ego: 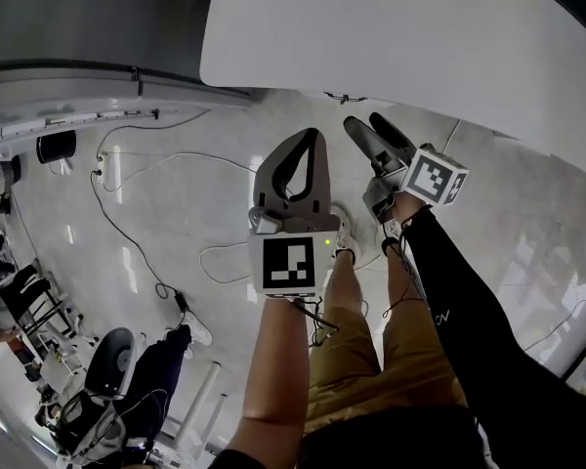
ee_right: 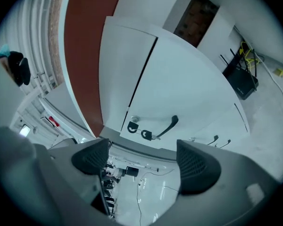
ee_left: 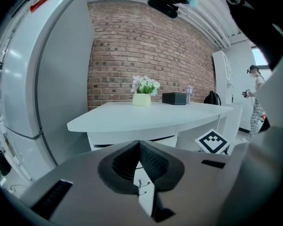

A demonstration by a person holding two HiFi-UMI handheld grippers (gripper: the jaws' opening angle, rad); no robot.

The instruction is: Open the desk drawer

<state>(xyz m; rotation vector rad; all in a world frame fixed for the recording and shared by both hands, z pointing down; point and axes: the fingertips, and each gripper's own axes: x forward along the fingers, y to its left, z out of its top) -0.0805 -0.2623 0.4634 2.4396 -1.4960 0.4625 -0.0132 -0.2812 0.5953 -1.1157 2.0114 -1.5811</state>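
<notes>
The white desk [ego: 371, 27] fills the upper right of the head view, and its curved top [ee_left: 146, 114] lies straight ahead in the left gripper view. Under that top runs a white front panel [ee_left: 122, 138]; I cannot make out a drawer handle on it. My left gripper [ego: 311, 137] [ee_left: 139, 144] is shut with nothing between its pads and hangs short of the desk edge. To its right, my right gripper [ego: 369, 122] [ee_right: 141, 161] stands open and empty just below the desk edge, rolled on its side.
A flower pot [ee_left: 142, 98] and a black box [ee_left: 174, 98] stand on the desk before a brick wall. Cables [ego: 166, 164] trail over the glossy floor. The right gripper view shows a white door with a lever handle [ee_right: 167, 126] and keys. Chairs [ego: 107, 360] stand at lower left.
</notes>
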